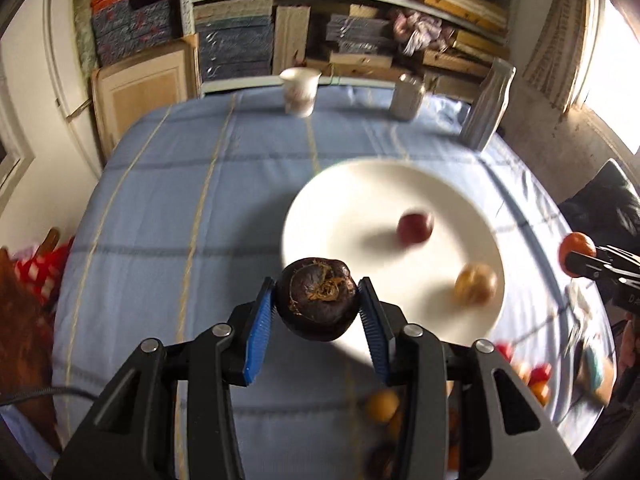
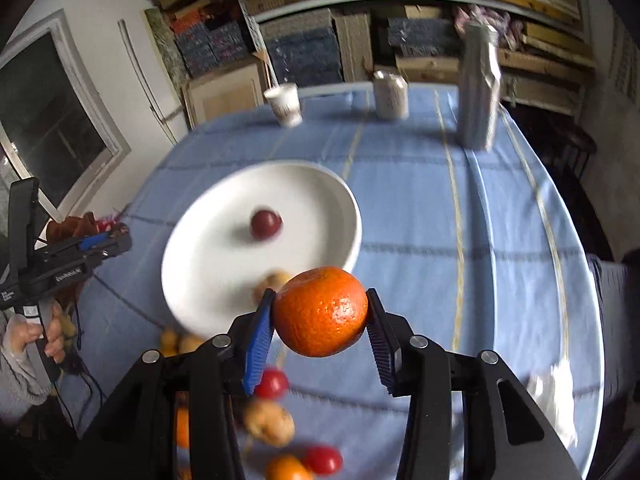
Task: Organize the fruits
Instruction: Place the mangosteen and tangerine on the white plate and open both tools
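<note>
Dark purple-brown fruit (image 1: 316, 298), round, dried stalk scar facing the camera, sits clamped between the blue pads of the left hand-held gripper (image 1: 317, 304), clear of the bench (image 1: 180, 200). Orange (image 2: 320, 311) clamped likewise in the right hand-held gripper (image 2: 321, 312), pads pressing both flanks, also lifted clear. Neither fruit has a long axis worth noting; both near-spherical, so approach angle should matter little.

Key relation: white plate (image 1: 320, 200) lies ahead of and below both grippers. From the left wrist view it is forward and to the right of the dark fruit; from the right wrist view it is forward and to the left of the orange. Plate sits between the two hands. Left looks somewhat nearer, its fruit overlapping the near rim in view; the orange's overlap is slighter. Judgement only.

On the plate already: a red fruit (image 1: 415, 227) near the middle, a yellow-brown fruit (image 1: 476, 284) toward the near-right rim. Free space on the left half.

Loose fruit remains on the bench nearer the person, under the grippers: red, orange and tan pieces, blurred.

Far edge of bench: white cup (image 1: 300, 90), can (image 1: 407, 96), tall grey bottle (image 1: 486, 104). Well apart from the plate.

Risk: both hands converging on the plate together
</note>
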Available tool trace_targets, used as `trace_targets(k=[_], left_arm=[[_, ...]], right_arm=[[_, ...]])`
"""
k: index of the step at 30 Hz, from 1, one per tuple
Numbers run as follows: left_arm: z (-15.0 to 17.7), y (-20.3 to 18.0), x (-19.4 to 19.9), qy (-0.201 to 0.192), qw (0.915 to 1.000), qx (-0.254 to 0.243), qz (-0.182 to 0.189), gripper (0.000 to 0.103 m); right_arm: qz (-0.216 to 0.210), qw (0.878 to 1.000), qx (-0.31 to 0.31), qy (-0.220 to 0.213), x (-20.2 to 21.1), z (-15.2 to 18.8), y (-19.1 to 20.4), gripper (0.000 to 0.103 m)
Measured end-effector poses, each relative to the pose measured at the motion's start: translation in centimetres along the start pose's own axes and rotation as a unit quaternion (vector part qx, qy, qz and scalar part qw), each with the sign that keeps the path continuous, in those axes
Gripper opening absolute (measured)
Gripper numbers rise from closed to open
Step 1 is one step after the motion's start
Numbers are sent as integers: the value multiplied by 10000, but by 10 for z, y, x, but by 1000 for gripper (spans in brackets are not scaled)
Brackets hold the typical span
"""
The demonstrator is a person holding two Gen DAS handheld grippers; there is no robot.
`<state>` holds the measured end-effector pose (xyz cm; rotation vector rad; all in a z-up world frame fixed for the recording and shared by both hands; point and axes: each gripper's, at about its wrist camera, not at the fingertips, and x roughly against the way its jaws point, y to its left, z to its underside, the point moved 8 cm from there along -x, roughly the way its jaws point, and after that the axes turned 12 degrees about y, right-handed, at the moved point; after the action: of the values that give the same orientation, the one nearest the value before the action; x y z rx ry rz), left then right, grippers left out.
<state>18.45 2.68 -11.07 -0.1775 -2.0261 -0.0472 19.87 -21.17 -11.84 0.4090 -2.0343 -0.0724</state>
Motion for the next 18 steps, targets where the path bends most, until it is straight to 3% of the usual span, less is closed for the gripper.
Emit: trace_targets(k=[5,12,18], left_arm=[[-19,-21,-36,214,9997,-146,-52,41],[-14,-26,-77,622,9979,-151,-25,41],[-17,-22,-89,676,9977,-80,59,44]], right_arm=[[9,9997,153,194,-48,-38,10,45],[-22,9982,107,586,-98,-40,11,45],[-5,9969,151,774,-119,-38,11,46]])
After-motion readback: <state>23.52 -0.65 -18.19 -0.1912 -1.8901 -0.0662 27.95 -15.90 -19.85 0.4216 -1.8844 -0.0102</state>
